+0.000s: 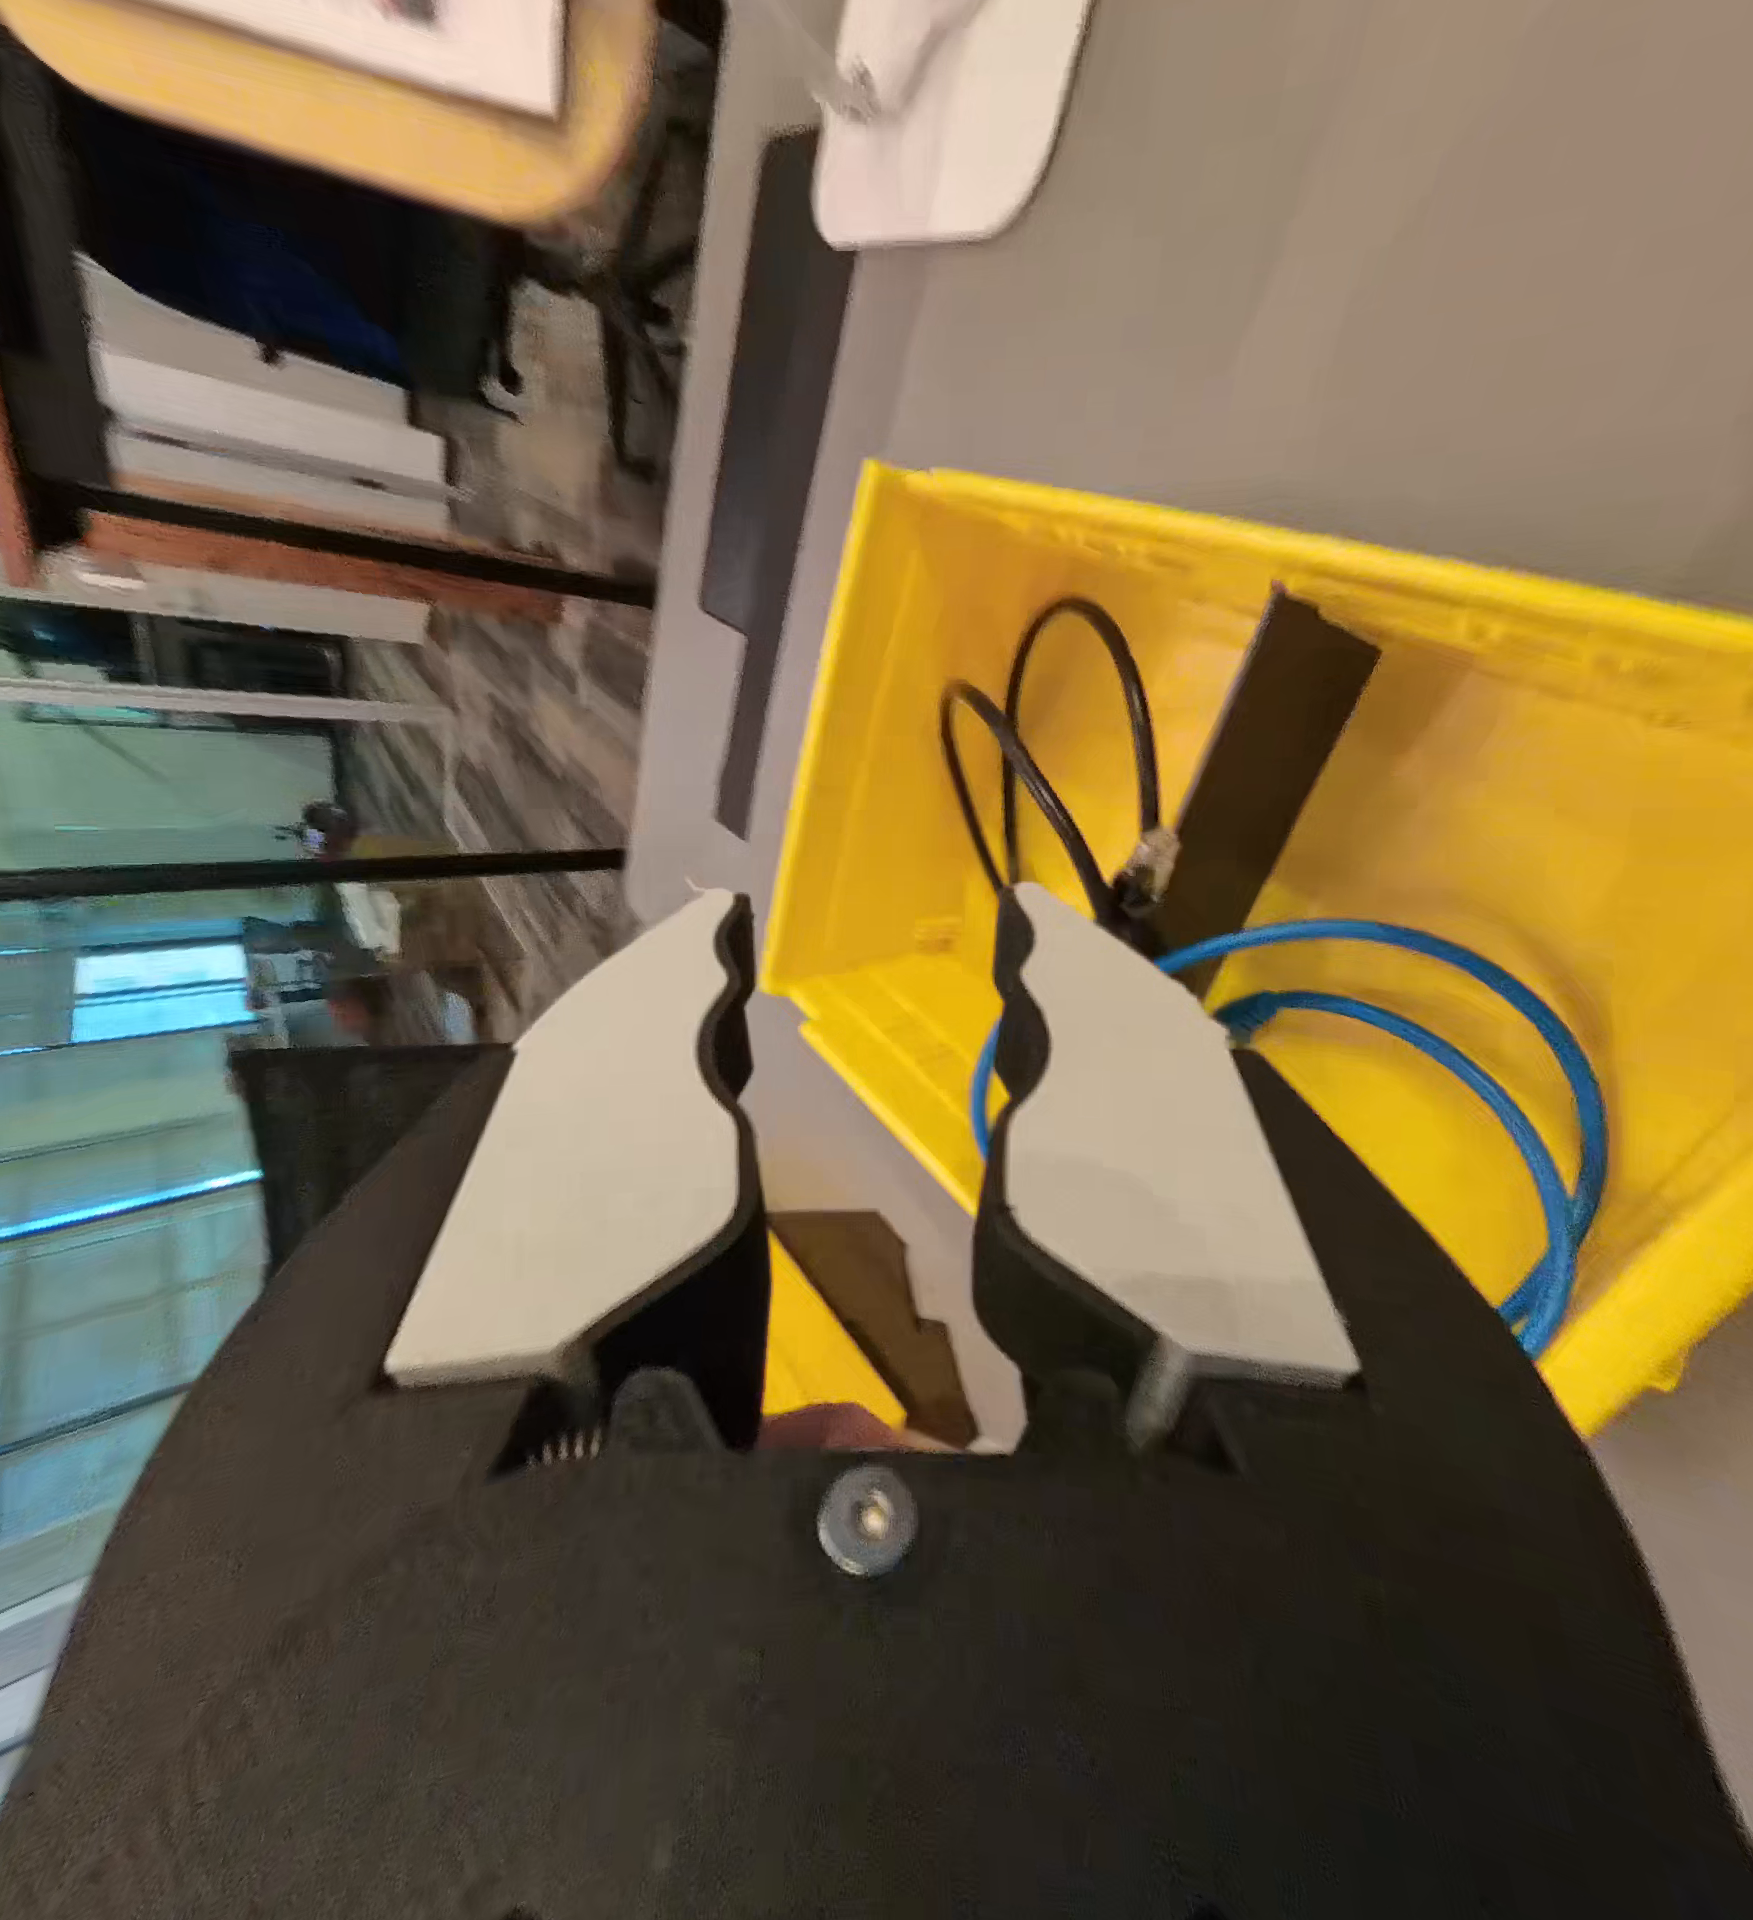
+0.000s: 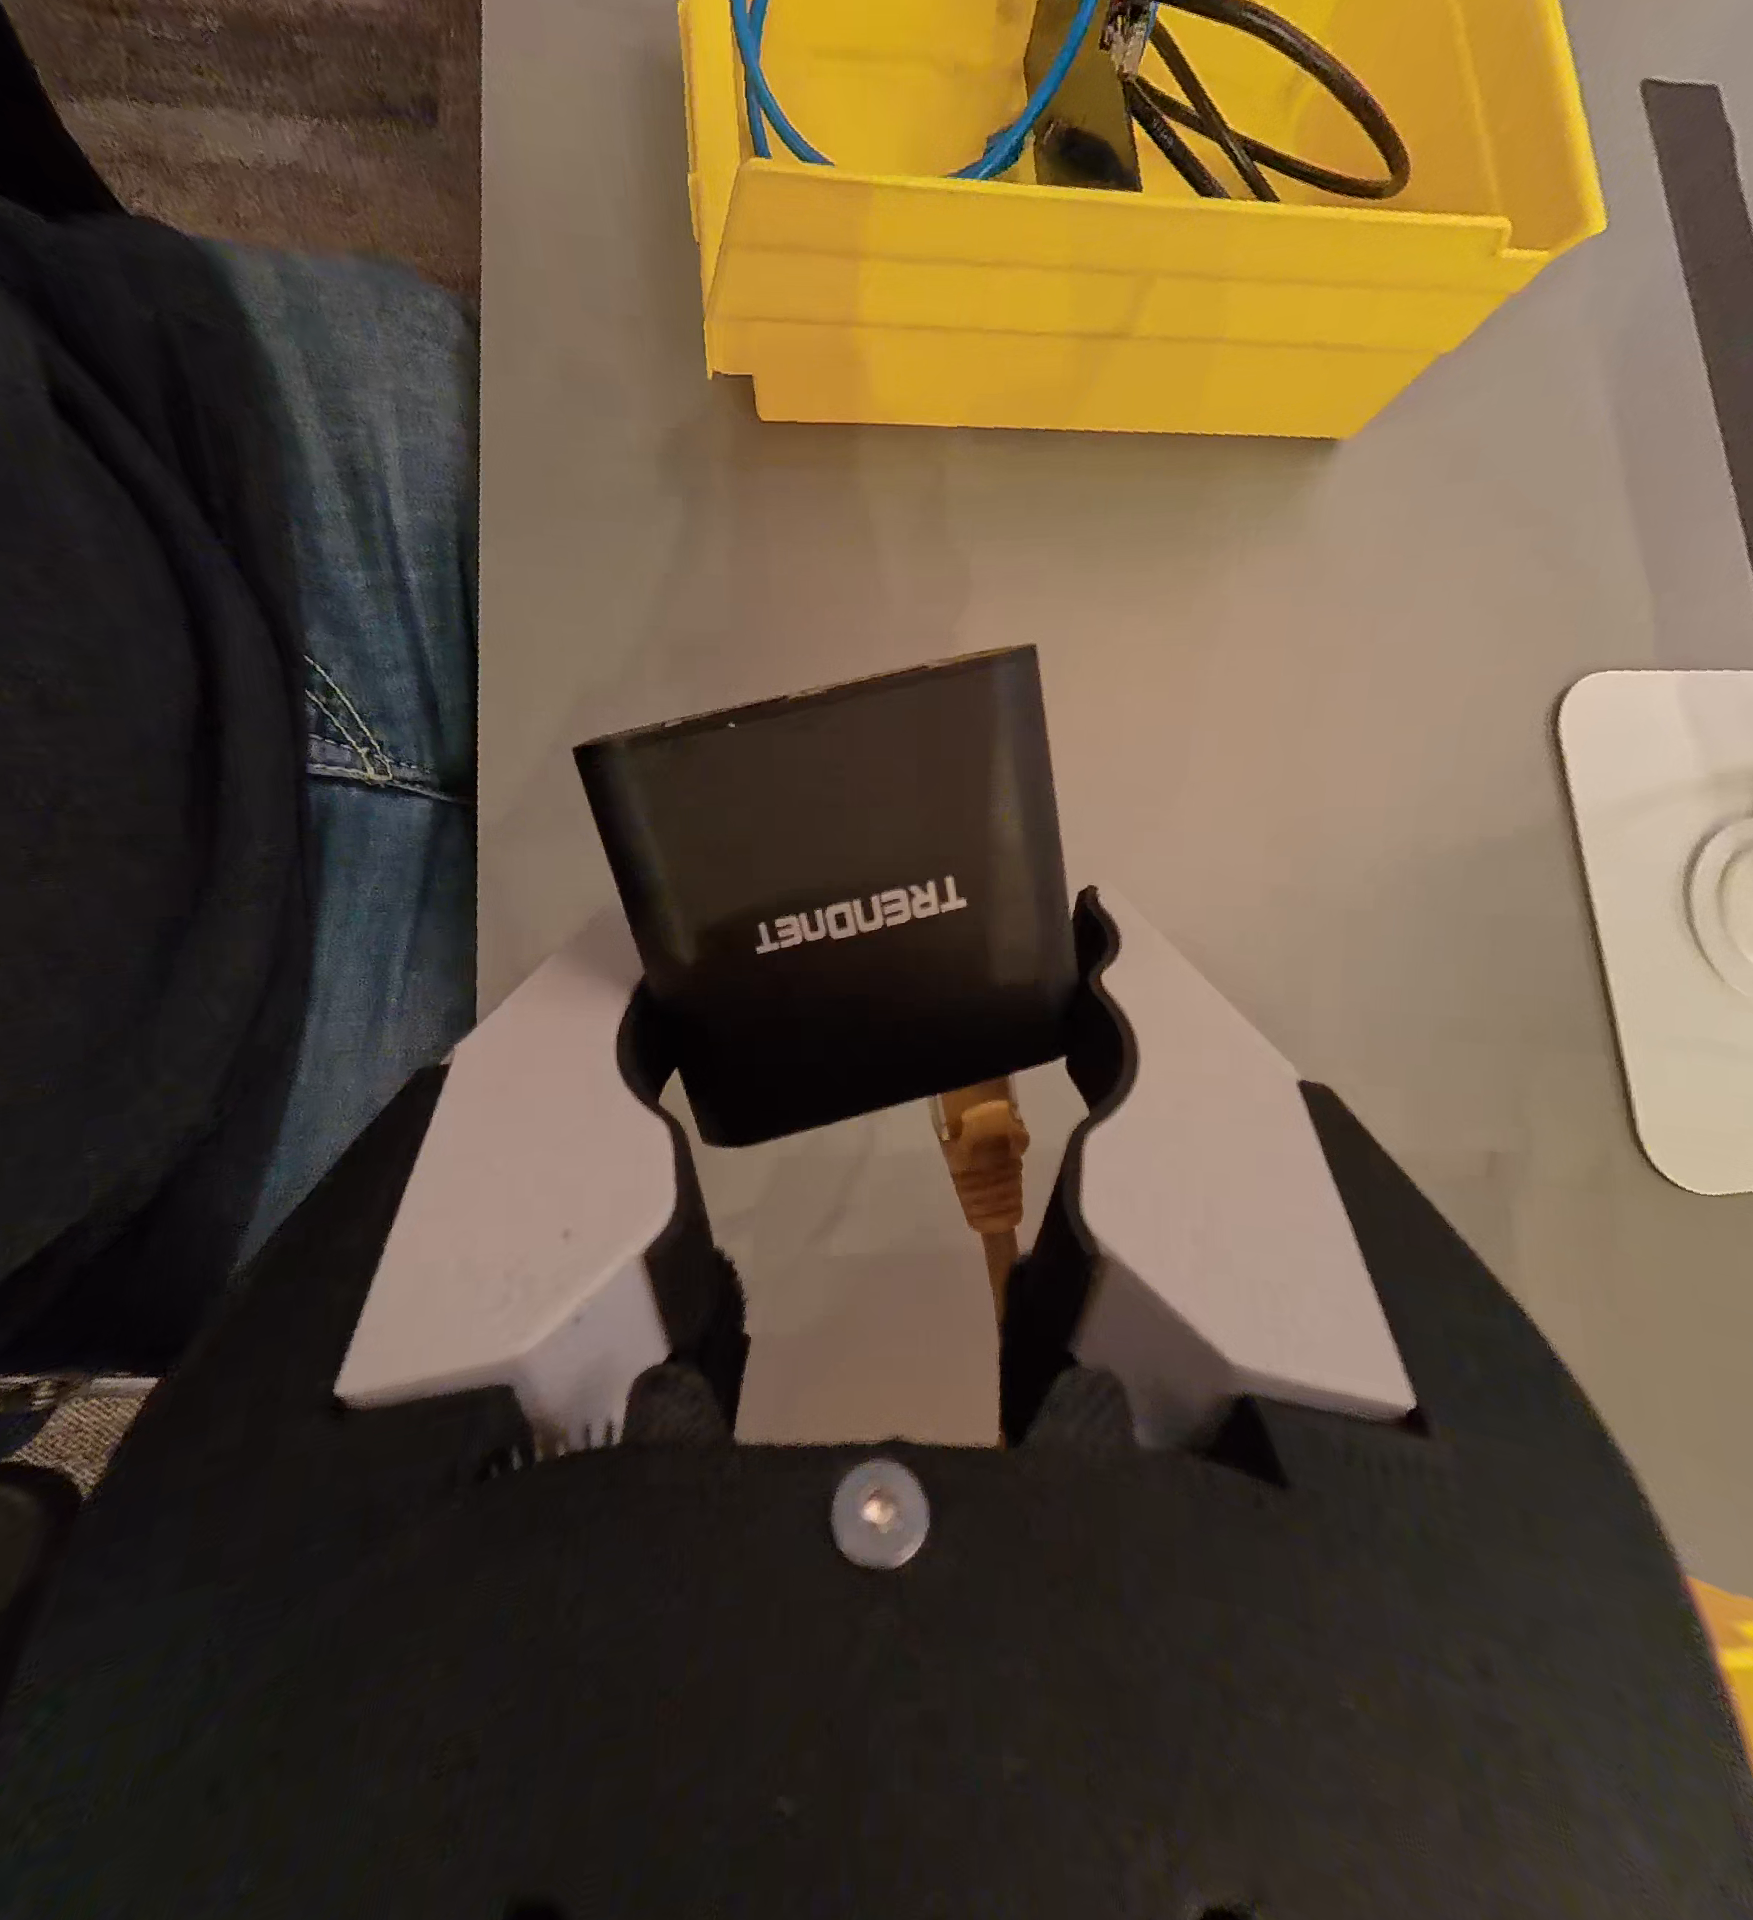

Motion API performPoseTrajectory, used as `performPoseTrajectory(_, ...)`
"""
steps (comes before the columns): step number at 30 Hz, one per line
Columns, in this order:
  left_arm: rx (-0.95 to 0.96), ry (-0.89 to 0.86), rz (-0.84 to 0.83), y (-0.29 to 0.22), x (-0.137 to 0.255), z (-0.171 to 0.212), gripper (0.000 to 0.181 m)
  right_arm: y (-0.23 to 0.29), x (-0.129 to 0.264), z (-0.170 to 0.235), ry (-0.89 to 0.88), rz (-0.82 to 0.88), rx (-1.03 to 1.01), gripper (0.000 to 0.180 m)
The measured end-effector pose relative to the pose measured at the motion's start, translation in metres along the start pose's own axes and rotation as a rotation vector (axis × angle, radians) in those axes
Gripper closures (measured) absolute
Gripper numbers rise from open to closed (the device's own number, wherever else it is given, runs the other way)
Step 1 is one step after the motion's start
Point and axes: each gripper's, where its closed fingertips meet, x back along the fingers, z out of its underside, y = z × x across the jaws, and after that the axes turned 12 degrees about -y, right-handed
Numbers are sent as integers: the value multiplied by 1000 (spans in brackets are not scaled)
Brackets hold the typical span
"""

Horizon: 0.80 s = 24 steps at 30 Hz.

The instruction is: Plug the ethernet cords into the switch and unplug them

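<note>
The grey table [image 2: 1267, 582] spreads under both my hands, and near its edge sits a person's lap in blue jeans [image 2: 373, 727]. On the table stands the yellow bin [image 2: 1059, 301], split by a dark divider [image 1: 1256, 769]. On one side of the divider a blue cord [image 1: 1537, 1070] lies coiled; on the other a black cord [image 1: 1059, 727] loops, its clear plug [image 1: 1158, 854] resting against the divider. A white coaster [image 2: 1661, 935] with a clear glass thing on it lies off to the right of the bin.

My right fingers [image 2: 867, 997] are spread wide and closed against the two sides of the black switch [image 2: 830, 862], which I hold by its near end, tilted slightly, with its far end pointing toward the bin. A tan cord [image 2: 991, 1174] is plugged into the near face of the switch and runs back between my fingers.

My left fingers [image 1: 877, 935] hang above the corner of the bin, parted by a moderate gap and holding nothing, with the black cord's plug just beyond the right fingertip.
</note>
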Motion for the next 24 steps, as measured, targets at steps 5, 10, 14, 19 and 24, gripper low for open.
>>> performPoseTrajectory(5, 92, 81, 167, -42, -42, 49, 133, 3, -6, 10, 7, 6, -21, 104)
performPoseTrajectory(10, 134, 91, 261, -70, -75, 57, 139, 5, -10, 15, 7, 1, -30, 104)
performPoseTrajectory(14, 113, 78, 266, -74, -84, 51, 161, 4, -12, 17, -3, 1, -39, 104)
performPoseTrajectory(19, 234, -44, 152, -40, -63, 32, 163, 2, -11, 20, -12, 5, -46, 104)
performPoseTrajectory(24, 255, -130, 39, -4, -26, 7, 165, 0, -10, 20, -27, 14, -46, 104)
